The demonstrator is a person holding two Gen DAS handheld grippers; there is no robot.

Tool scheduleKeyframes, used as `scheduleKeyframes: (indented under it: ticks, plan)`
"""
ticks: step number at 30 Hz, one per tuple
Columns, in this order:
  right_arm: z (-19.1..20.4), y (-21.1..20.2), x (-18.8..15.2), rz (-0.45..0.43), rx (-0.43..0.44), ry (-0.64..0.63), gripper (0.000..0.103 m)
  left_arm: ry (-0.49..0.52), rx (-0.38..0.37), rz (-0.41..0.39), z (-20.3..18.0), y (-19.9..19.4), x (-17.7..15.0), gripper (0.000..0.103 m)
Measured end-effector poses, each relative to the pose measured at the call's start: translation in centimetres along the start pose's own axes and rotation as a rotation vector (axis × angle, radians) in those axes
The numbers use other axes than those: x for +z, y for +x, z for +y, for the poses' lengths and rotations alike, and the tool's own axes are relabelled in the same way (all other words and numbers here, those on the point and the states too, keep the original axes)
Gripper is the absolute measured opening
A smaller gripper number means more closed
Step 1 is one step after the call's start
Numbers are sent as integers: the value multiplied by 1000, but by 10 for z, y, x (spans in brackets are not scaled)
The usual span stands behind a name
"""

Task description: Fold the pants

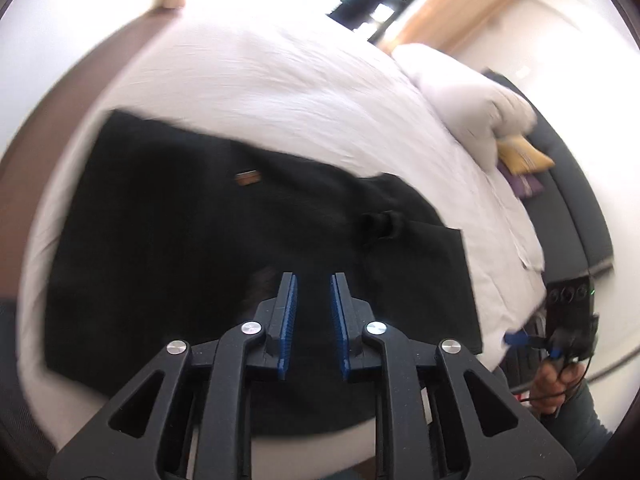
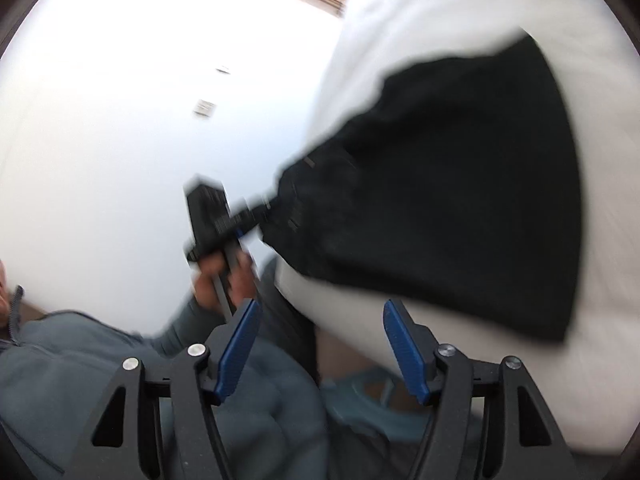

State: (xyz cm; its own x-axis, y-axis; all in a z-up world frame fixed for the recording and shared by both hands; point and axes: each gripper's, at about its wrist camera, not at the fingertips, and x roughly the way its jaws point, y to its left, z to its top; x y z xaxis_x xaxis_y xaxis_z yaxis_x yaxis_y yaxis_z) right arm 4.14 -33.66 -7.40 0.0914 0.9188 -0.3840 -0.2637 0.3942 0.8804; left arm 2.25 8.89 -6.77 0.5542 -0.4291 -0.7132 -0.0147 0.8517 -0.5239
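While your left hand-held gripper (image 1: 313, 280) hovers released above the black pants (image 1: 208, 240) on the bed (image 1: 280, 80), your right hand-held gripper (image 2: 320, 312) gapes empty beside them.

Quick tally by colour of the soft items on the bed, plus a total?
Black: 1, the pants
White: 2, the duvet and the pillow
Yellow: 1, a small cushion
Purple: 1, an item under the cushion, too blurred to name
Total: 5
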Motion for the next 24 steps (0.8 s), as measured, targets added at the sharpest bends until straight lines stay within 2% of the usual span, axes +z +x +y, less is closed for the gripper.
scheduleKeyframes:
  ticks: [2,3,4,10,11,13,14,15,16,17,18,19,21,24]
  plan:
    - [9,21,24,-19,61,-30,69,-101,39,-40,24,-28,-21,49]
    - [14,37,37,-13,74,-44,69,-147,47,-59,32,-38,-29,69]
    - [17,54,49,-4,78,-55,69,-204,42,-87,43,-49,-38,74]
    - [6,148,94,75,77,0,69,-415,47,-59,85,-57,-54,74]
    - [3,159,96,87,53,0,69,-437,43,-51,89,-55,-56,74]
    - [-16,174,96,105,-60,48,70,-463,26,-41,96,-52,-60,74]
    - [-34,178,94,114,-66,111,62,-469,24,-40,98,-49,-61,74]
    - [-46,175,92,85,-35,150,52,-467,28,-41,98,-46,-61,74]
    - [-53,167,91,58,-16,182,51,-459,24,-47,97,-44,-60,75]
    - [-54,160,90,33,-6,210,56,-457,13,-54,97,-44,-60,76]
    - [-51,152,88,5,15,209,67,-463,5,-60,95,-39,-61,77]
    - [-45,145,87,-19,48,187,71,-481,3,-62,95,-35,-56,77]
    - [-36,132,84,-58,101,153,74,-495,-8,-69,94,-29,-52,78]
    - [-34,133,80,-49,118,152,74,-502,-19,-77,93,-17,-47,79]
